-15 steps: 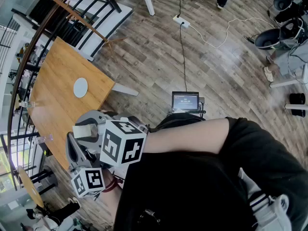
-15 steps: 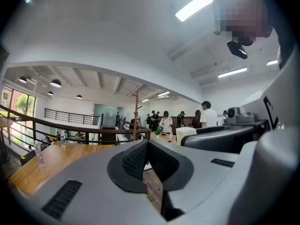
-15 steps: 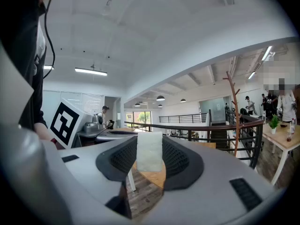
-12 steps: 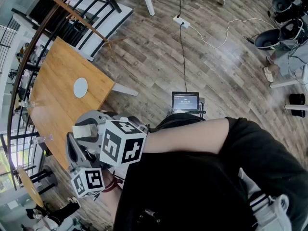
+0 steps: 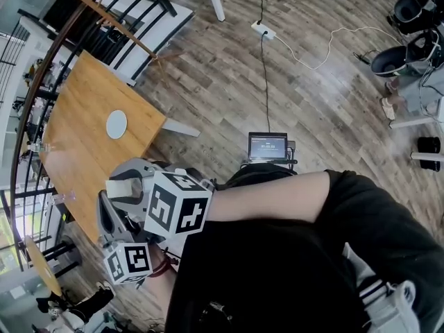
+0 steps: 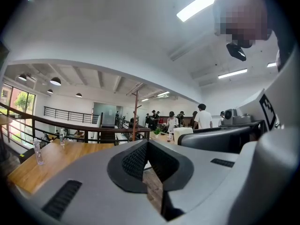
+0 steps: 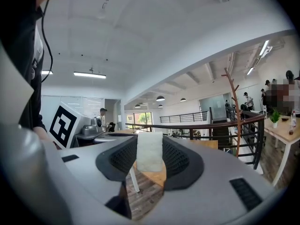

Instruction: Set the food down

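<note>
One food piece (image 7: 149, 153) stays clamped in right hand-held gripper (image 7: 150, 143).

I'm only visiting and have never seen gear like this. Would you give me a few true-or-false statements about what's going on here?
1. The right hand-held gripper grips a white food piece. True.
2. The left hand-held gripper grips food too. False: its jaws are together with nothing between them.
3. A round white plate lies on the wooden table. True.
4. The food lies on the plate. False: the plate is bare and the food is in the right gripper.
</note>
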Tool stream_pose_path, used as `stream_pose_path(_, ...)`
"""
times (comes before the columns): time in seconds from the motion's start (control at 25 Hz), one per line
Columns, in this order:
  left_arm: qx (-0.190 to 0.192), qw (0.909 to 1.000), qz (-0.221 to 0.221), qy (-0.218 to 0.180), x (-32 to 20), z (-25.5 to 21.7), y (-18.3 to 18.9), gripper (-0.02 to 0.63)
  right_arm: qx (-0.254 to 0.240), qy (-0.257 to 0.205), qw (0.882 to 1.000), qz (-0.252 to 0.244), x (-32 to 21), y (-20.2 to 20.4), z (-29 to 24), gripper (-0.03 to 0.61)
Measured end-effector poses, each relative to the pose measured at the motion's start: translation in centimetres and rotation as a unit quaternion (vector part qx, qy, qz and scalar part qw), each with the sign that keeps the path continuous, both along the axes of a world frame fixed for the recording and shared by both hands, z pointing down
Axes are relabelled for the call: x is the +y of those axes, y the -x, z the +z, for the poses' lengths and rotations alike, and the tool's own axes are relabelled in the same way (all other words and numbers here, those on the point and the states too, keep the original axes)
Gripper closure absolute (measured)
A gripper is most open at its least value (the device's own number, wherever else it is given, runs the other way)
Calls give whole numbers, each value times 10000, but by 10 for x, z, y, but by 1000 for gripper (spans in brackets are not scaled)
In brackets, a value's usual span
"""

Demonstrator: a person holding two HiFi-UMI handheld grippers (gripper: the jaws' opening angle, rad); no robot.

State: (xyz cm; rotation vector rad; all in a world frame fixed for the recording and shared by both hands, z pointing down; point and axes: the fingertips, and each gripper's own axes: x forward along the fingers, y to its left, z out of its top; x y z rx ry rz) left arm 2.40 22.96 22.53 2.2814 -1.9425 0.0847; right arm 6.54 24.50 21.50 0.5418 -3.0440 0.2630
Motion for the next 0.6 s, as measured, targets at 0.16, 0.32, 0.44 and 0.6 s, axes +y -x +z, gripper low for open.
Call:
stream_pose_path(0.16, 3, 10000, -22, 10, 3, 2, -2, 617, 8, -6, 9999, -122, 6, 2, 2, 408)
stream_pose_path(0.32, -20, 10000, -63, 30, 7, 4, -1, 617, -13, 22, 9997, -227, 11, 3, 4, 408)
stream_pose_path(0.44, -10, 9999, -147, 88, 5, 5, 2, 617, -39, 66, 9995, -304, 8, 6, 5, 408)
stream_pose_path(0.6, 15, 9995, -269, 163, 5, 7, 11, 617, -69, 141, 9988, -453, 8, 13, 7, 408)
